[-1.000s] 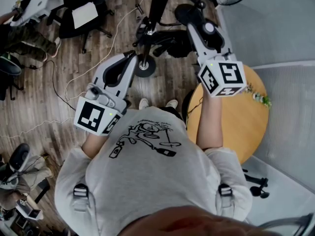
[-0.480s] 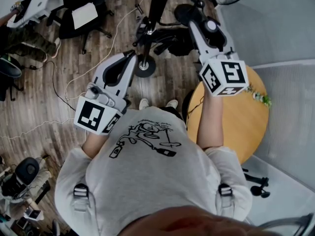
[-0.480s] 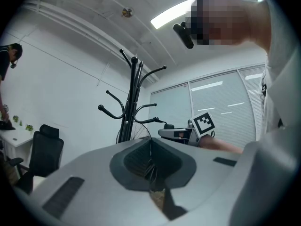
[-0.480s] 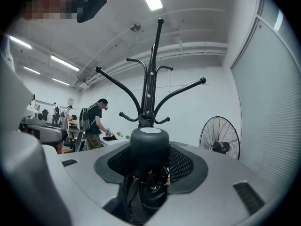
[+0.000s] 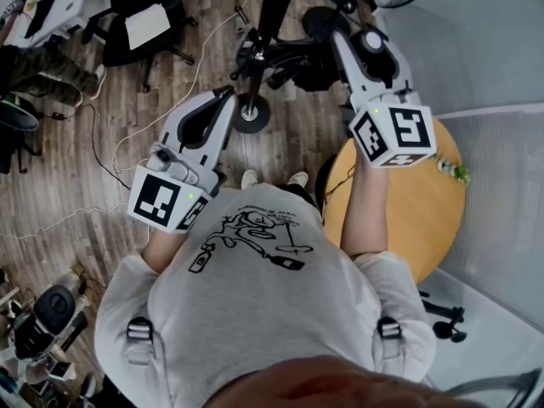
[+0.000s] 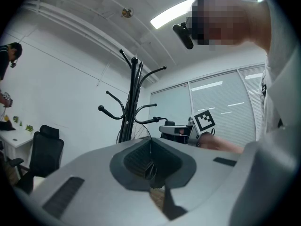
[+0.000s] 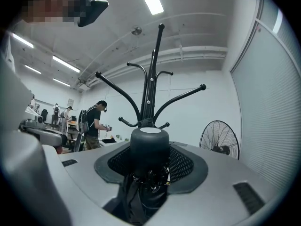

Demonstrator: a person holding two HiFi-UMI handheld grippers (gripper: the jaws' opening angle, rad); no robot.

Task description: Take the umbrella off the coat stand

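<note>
Black fabric bunched tight, the folded black umbrella [image 5: 319,22] sits in the right gripper [image 5: 340,36], just right of the black metal coat stand [image 5: 275,7] in the head view; the left gripper [image 5: 219,102] hangs nearer. Left gripper view: jaws pressed together, nothing between them. Right gripper view: jaws clamp the umbrella below its round cap, the stand beyond.

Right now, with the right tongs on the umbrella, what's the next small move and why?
Probably pull the right tongs back toward yourself. They are shut on the folded umbrella, and the coat stand rises directly behind it, so it may snag there.
</note>
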